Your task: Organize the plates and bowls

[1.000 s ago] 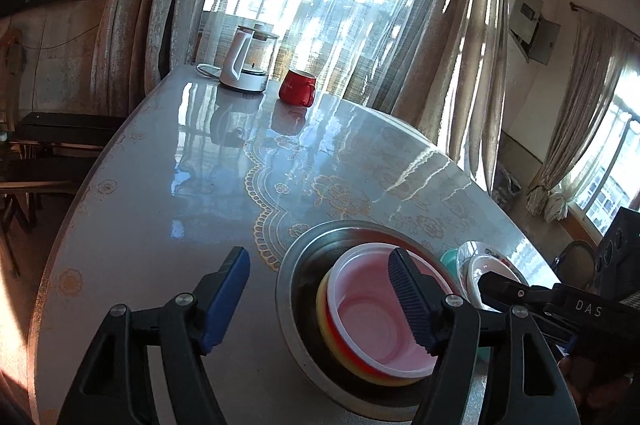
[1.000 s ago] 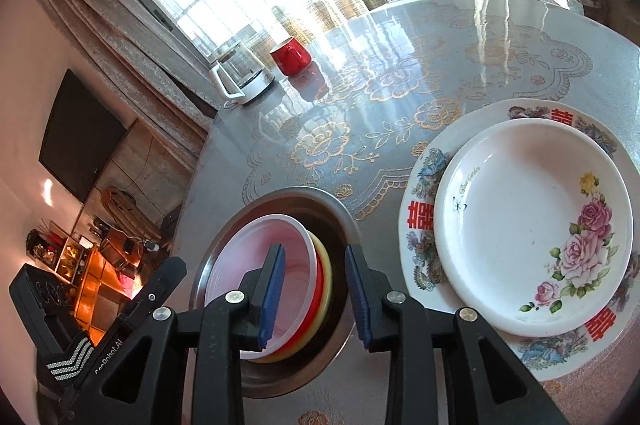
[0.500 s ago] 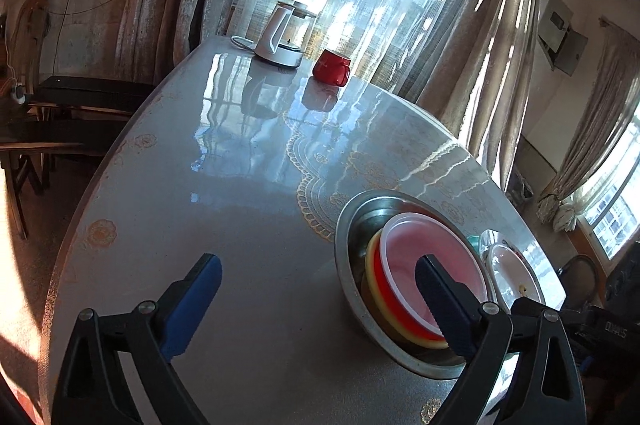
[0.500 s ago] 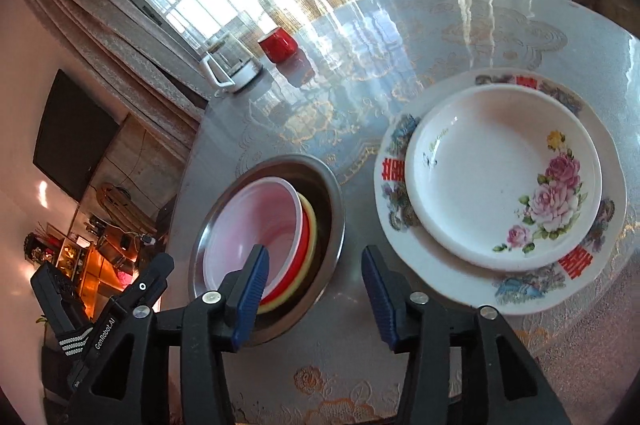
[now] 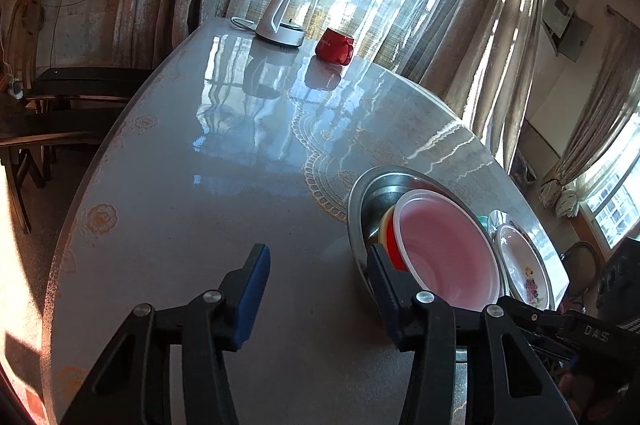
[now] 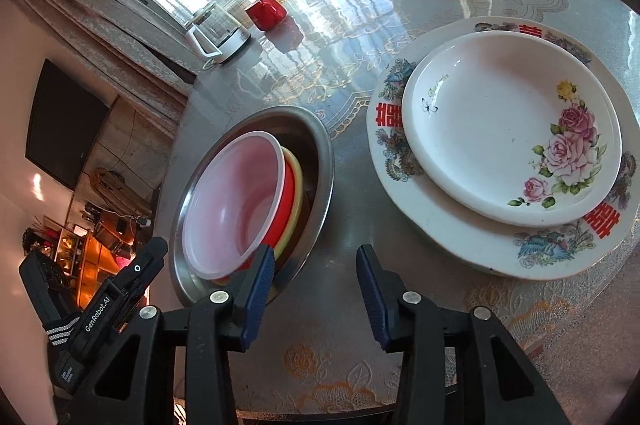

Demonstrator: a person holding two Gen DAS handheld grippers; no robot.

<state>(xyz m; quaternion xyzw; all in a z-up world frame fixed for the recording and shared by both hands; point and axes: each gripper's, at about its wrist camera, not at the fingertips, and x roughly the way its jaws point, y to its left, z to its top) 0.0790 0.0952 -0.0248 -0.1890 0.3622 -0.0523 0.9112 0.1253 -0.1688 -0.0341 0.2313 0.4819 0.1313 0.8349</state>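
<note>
A steel basin on the table holds a nested stack, tilted: a translucent pink bowl on top, then a red bowl and a yellow one. To the right, a small white rose plate lies on a large patterned plate. My left gripper hovers over bare table left of the basin, its jaws closing on nothing. My right gripper hangs between basin and plates, its jaws closing with nothing between them.
A white kettle and a red mug stand at the table's far edge by the curtained window. The table is round and glossy. Dark benches stand off its left side.
Both grippers drew back from the bowl stack. The left jaws spread wide, then narrowed. The right jaws stand wider than a second ago. The bowls and plates did not move.
</note>
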